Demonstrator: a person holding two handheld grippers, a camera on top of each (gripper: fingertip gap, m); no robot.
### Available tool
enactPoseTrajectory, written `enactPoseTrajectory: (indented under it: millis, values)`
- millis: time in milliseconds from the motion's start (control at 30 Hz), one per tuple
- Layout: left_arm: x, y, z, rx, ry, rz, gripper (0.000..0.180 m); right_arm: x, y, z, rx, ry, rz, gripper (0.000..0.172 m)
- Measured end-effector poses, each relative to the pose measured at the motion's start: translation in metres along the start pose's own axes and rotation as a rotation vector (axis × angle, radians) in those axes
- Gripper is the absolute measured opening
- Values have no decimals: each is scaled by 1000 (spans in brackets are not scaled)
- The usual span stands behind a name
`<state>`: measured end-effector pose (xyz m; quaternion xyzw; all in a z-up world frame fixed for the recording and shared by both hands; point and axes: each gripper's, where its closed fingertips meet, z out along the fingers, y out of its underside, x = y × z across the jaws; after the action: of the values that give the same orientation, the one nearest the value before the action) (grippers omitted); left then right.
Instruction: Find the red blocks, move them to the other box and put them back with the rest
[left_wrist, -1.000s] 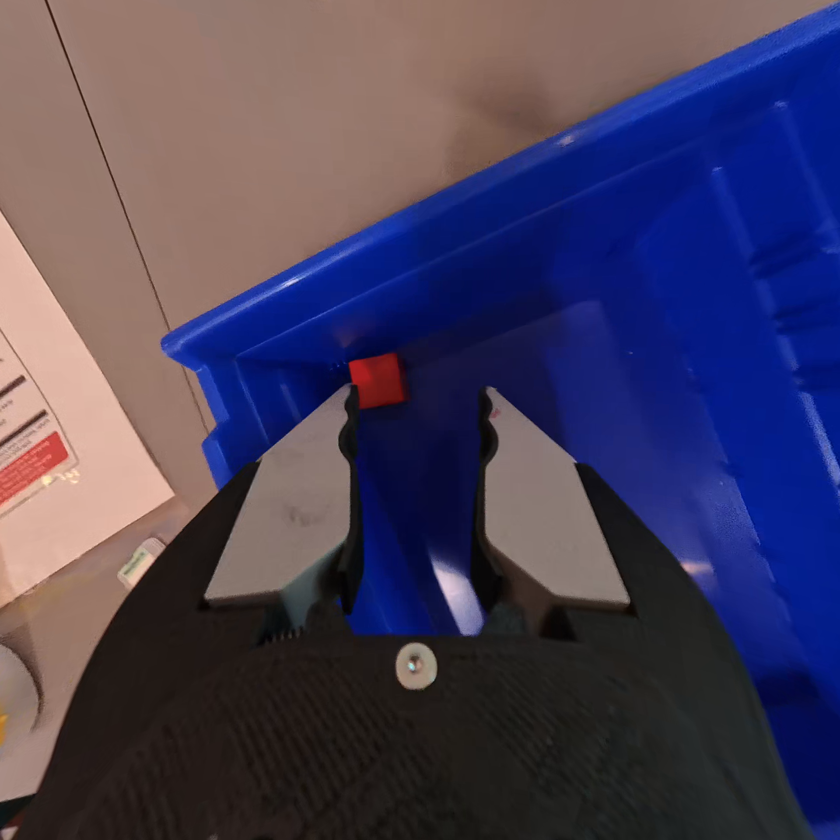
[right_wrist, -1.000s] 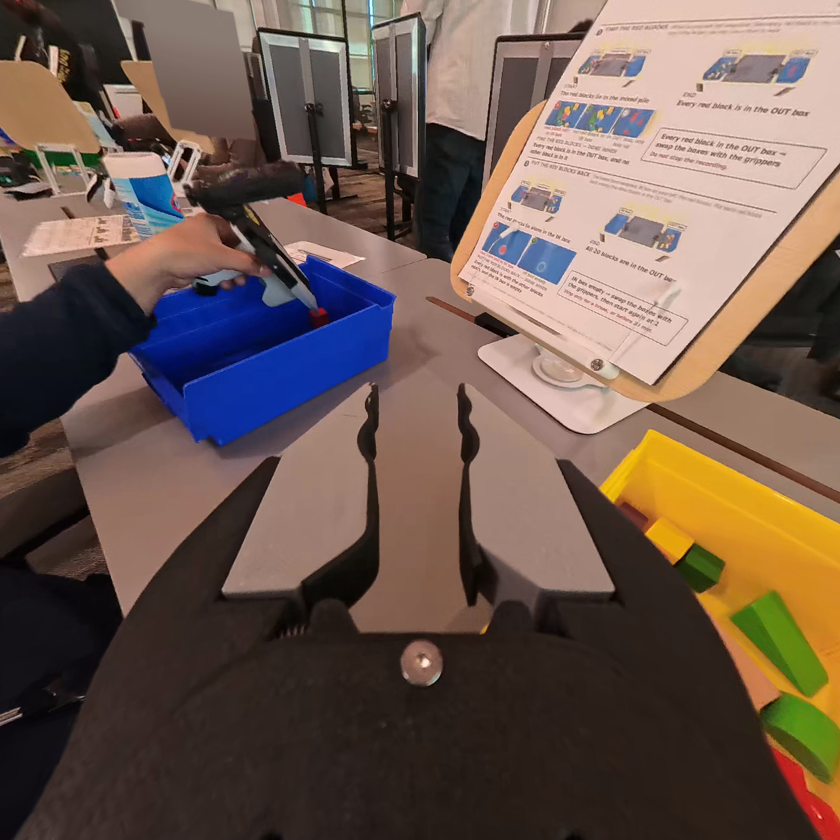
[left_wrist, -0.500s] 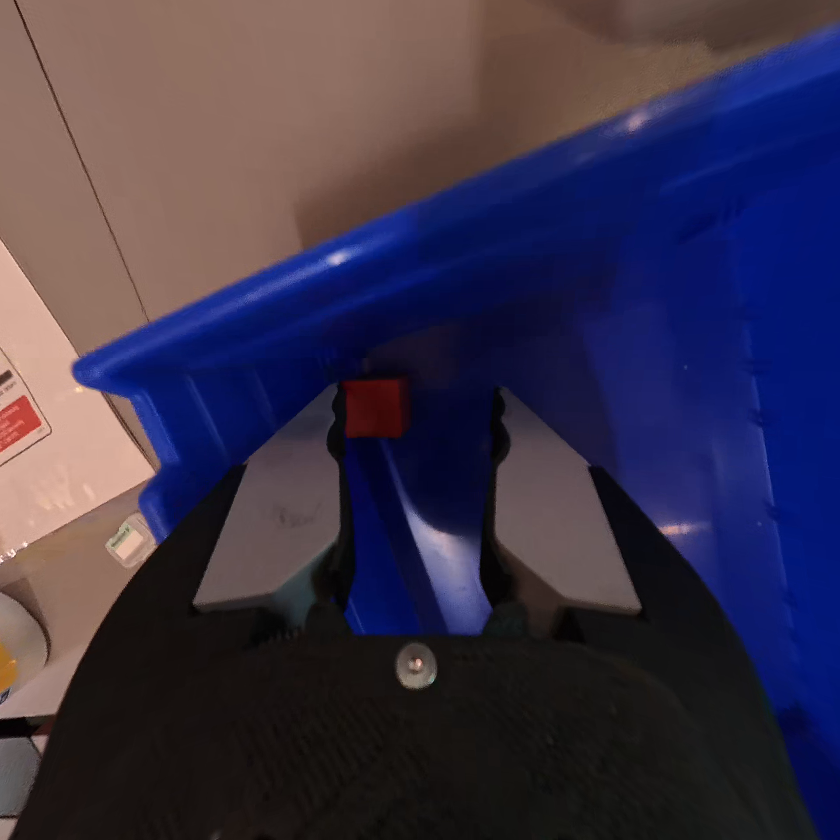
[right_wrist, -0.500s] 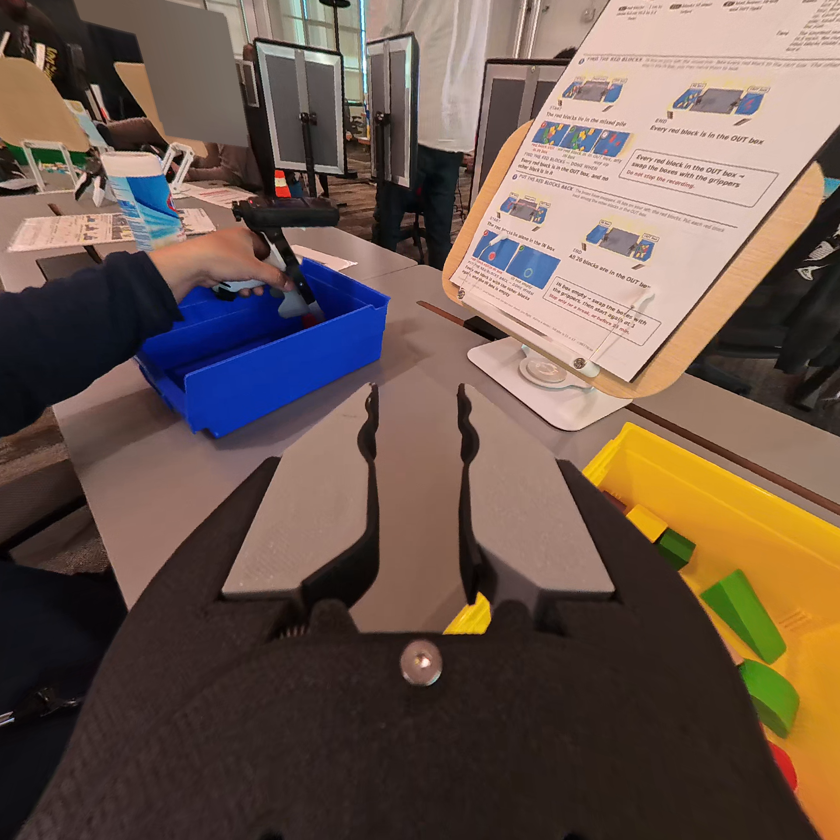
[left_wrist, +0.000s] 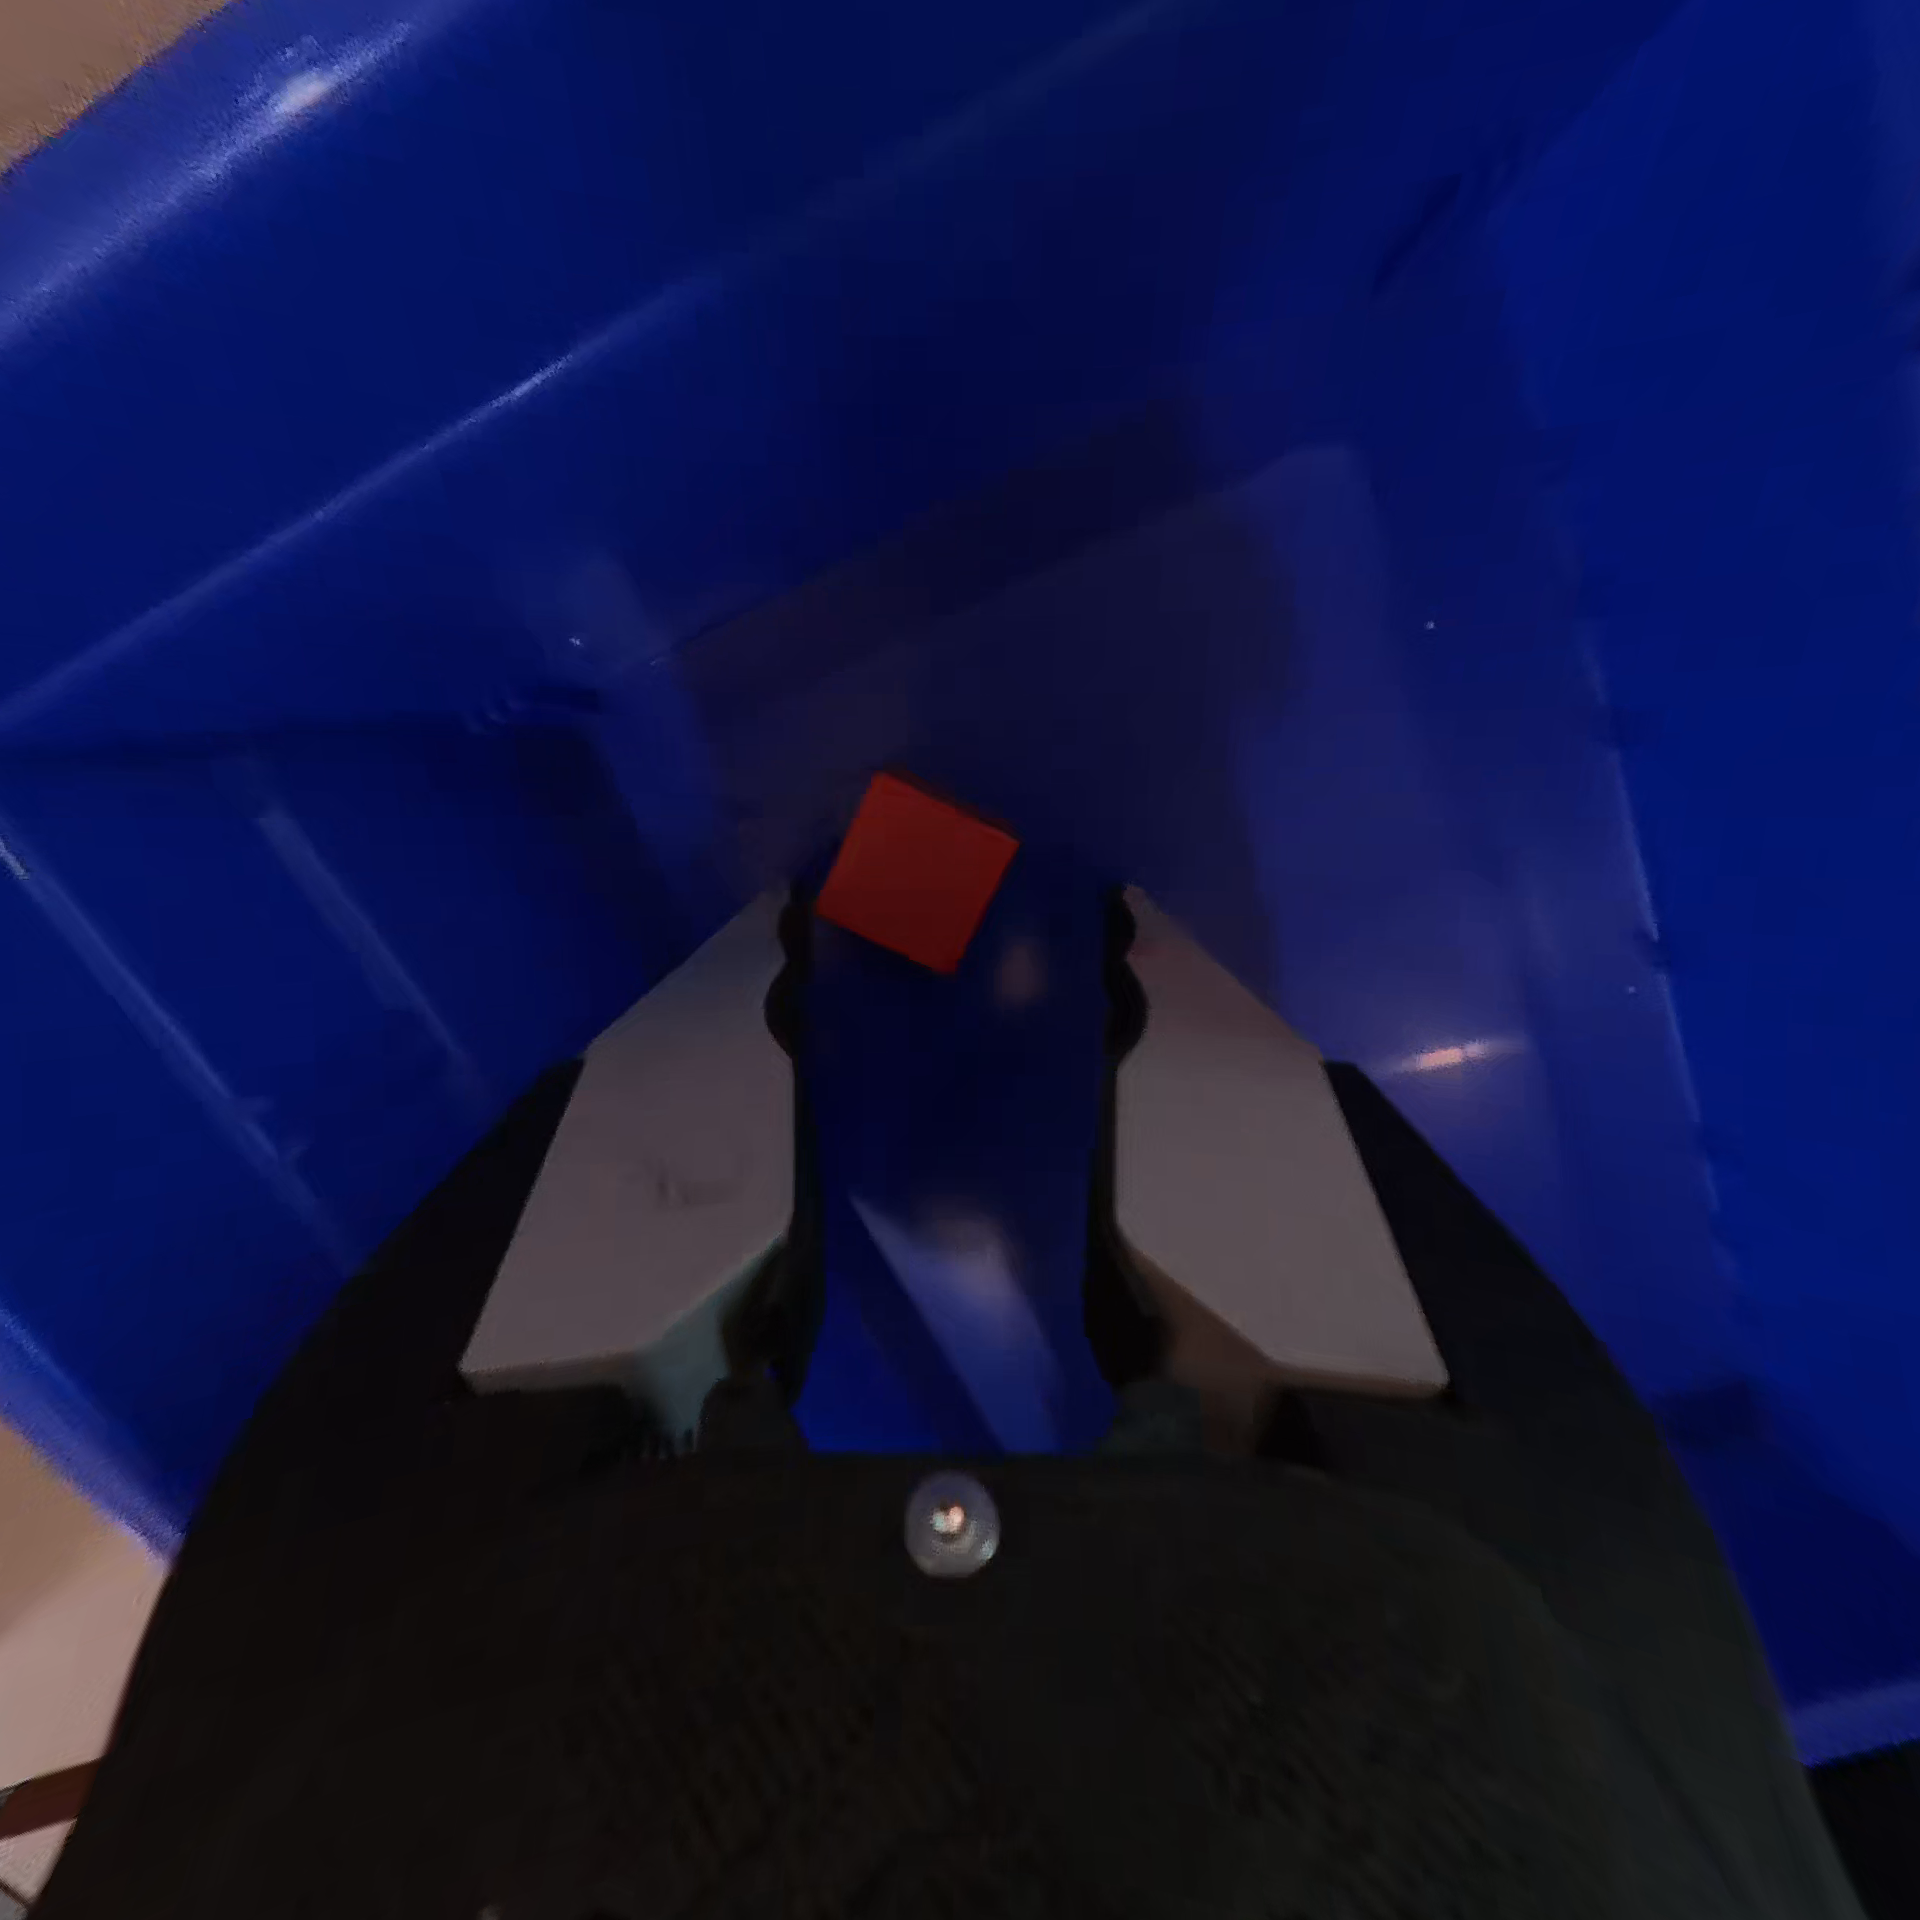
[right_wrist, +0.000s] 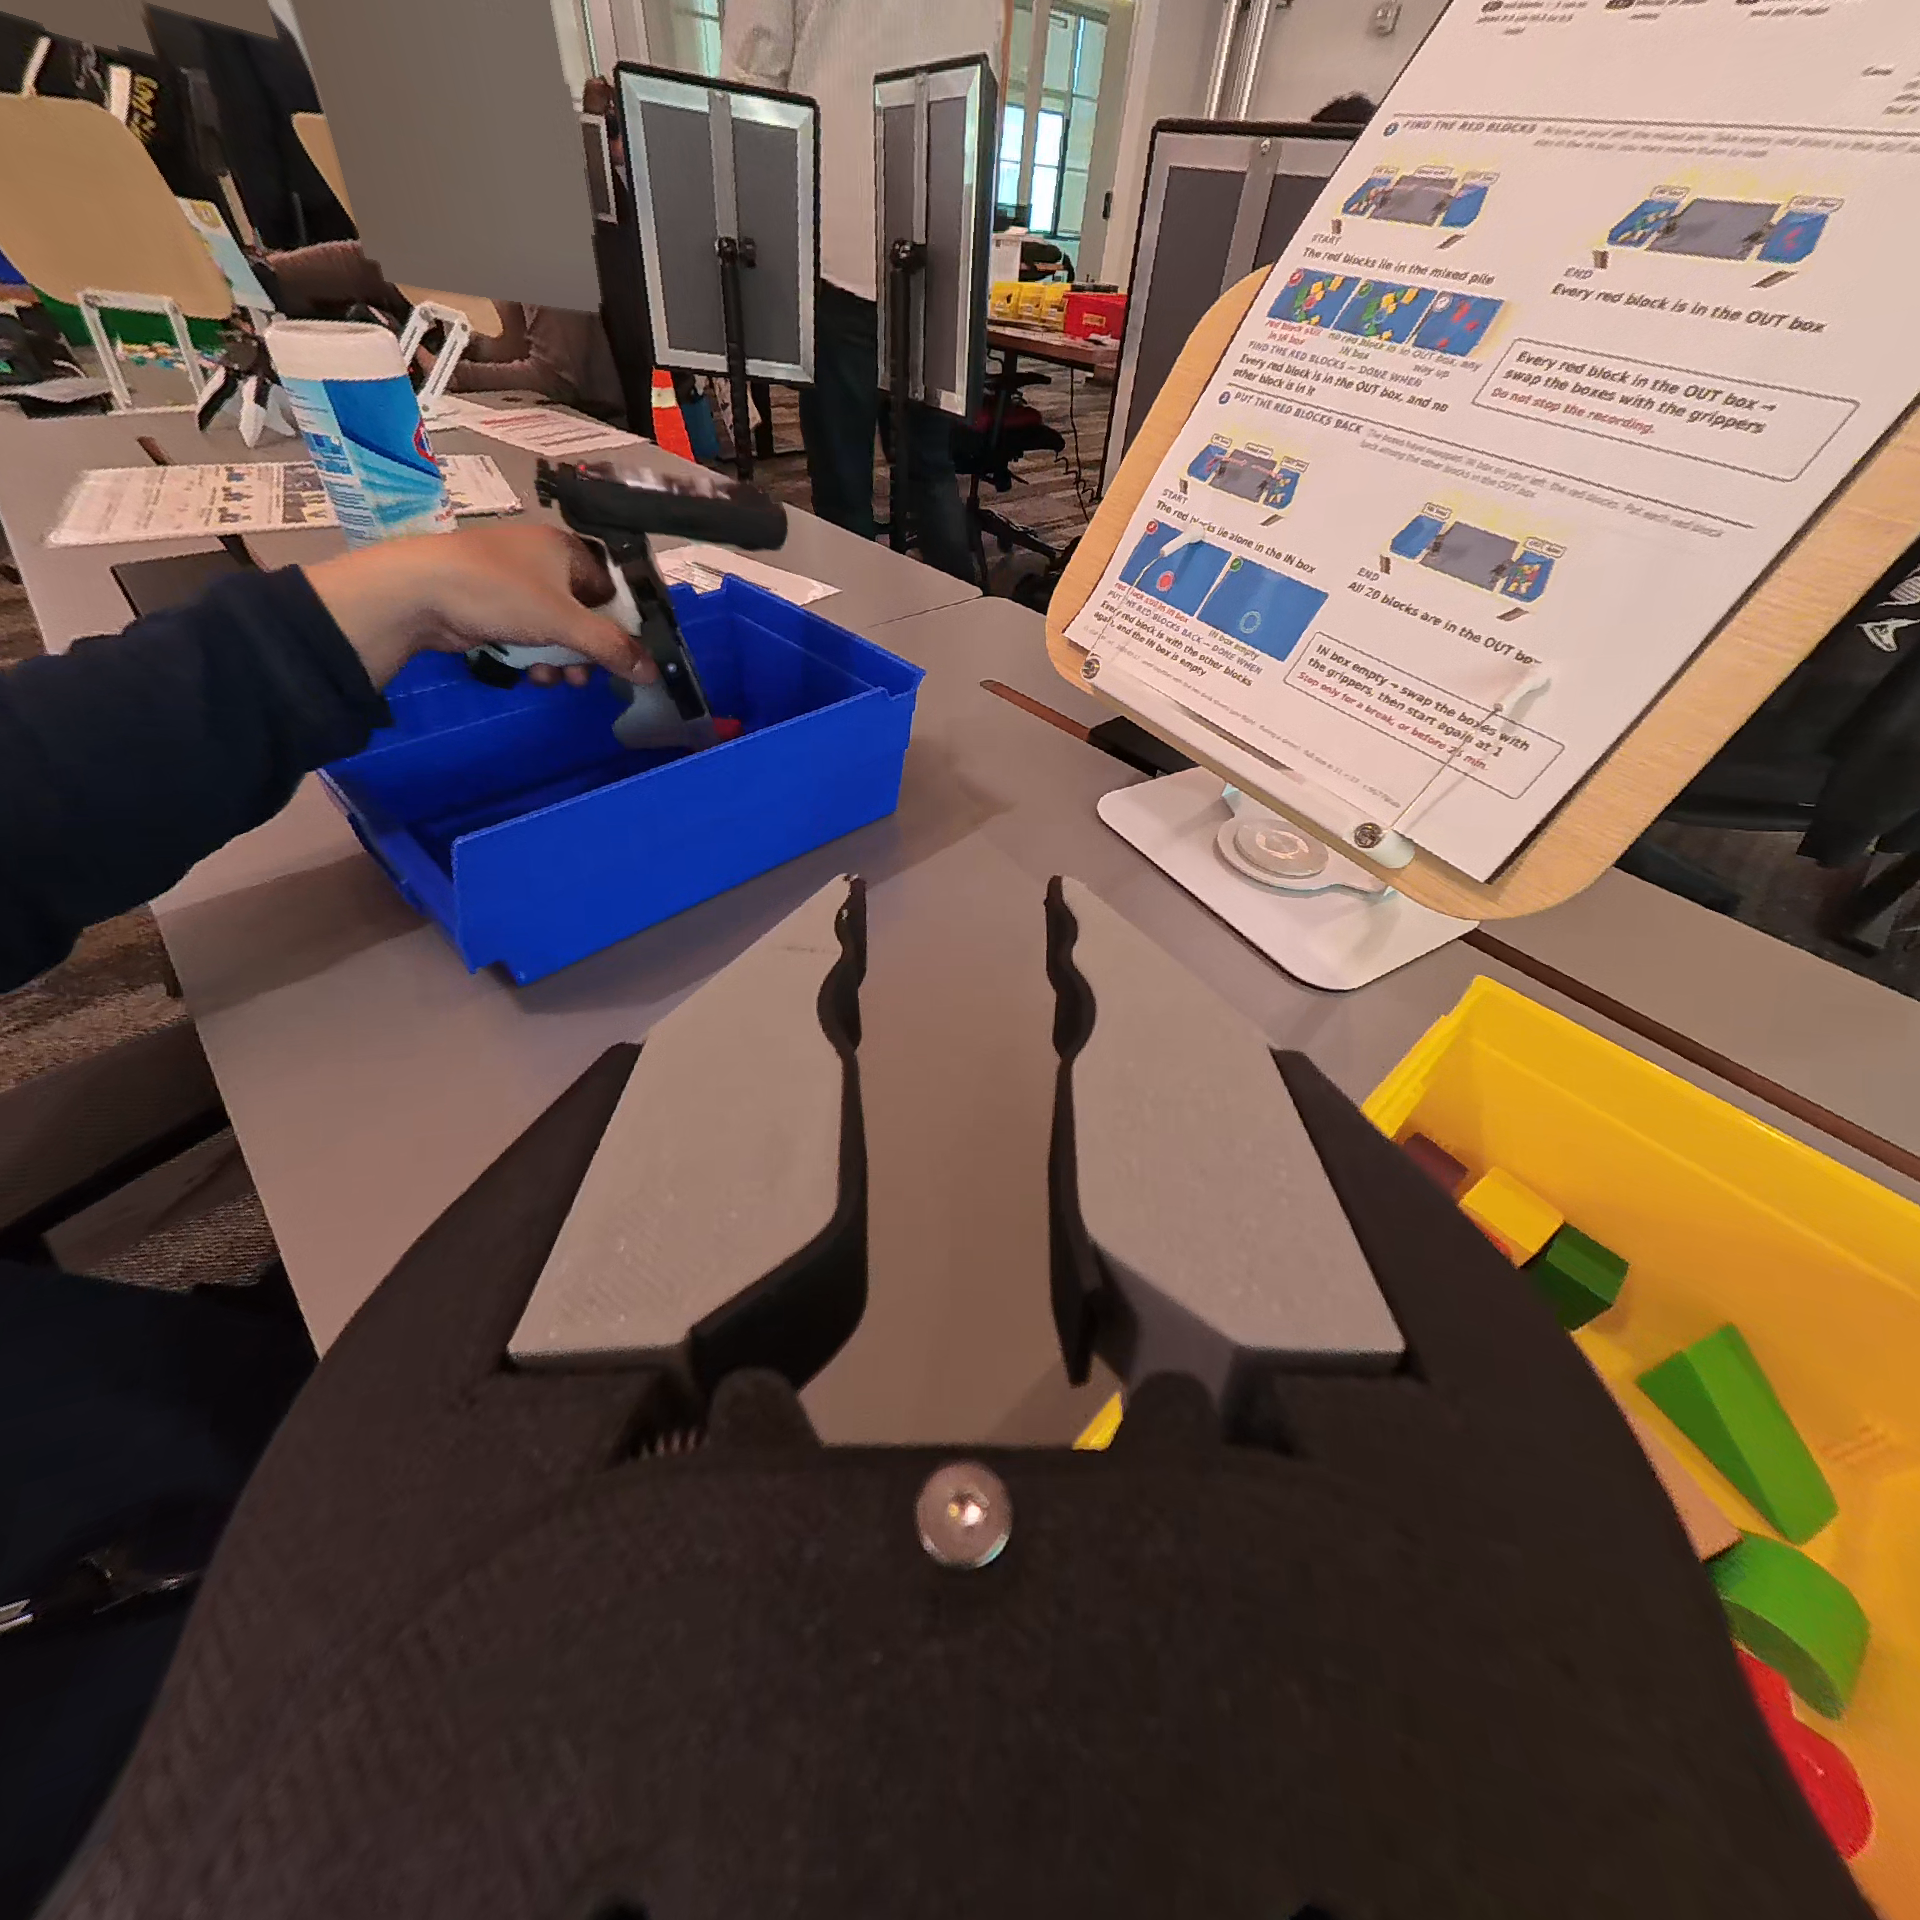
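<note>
**Red block cornered in the blue box, left tongs spread wide around it**

Inside the blue box (left_wrist: 436, 436), seen from the left wrist: steep blue walls on the left, far and right sides, closing in on a dark far corner. One small red block (left_wrist: 914, 871) on the floor there, turned diamond-wise, close to the far wall. Left gripper (left_wrist: 954, 914) reaching in with fingers set wide apart; block at the tip of the left finger (left_wrist: 675, 1122), clear gap between block and right finger (left_wrist: 1247, 1143). Not pinched. Little free room past the block, more floor open to the right.

From the right wrist: same blue box (right_wrist: 665, 862) on the far left of a grey table (right_wrist: 977, 831), a hand (right_wrist: 468, 603) in a dark sleeve tilting the left gripper (right_wrist: 686, 727) down into its far right corner, a sliver of red block (right_wrist: 727, 725) at the tip. Right gripper (right_wrist: 951, 894) hovering over open table, fingers narrowly parted with only tabletop between them. Yellow box (right_wrist: 1621, 1101) at the near right, its rim just beside the right finger, with green blocks (right_wrist: 1735, 1434), a yellow block (right_wrist: 1507, 1210) and red pieces (right_wrist: 1808, 1766) inside. Instruction board on a white stand (right_wrist: 1455, 520) at the far right, its base between the two boxes. Broad bare strip of table between blue box and yellow box. A wipes canister (right_wrist: 353, 436) on a table behind.
</note>
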<state>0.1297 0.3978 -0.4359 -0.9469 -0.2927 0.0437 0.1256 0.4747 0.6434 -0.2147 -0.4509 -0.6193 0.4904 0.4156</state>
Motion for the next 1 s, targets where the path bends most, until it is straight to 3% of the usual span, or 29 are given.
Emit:
enactPoseTrajectory:
  millis: [33,67,233,333,500,633,767,1000]
  values:
    - [-2,-3,1,5,-4,-3,49,0,1,1,-4,-1,-3,32]
    - [-2,-4,1,8,-5,-3,31,0,2,1,-8,0,-7,32]
    - [3,0,-7,92,-97,81,30,-1,5,2,-15,-15,-2,31]
    - [26,-5,-43,302,-172,177,29,-9,11,7,-31,-62,24,31]
    - [138,-12,-133,777,-217,529,29,-43,14,23,-26,-233,128,32]
    - [234,-1,-181,1031,-316,792,29,-77,10,34,-8,-374,237,34]
    - [311,14,-204,1141,-325,983,28,-105,10,41,-18,-453,284,40]
    - [359,28,-203,1165,-348,1075,28,-123,11,33,-4,-484,328,38]
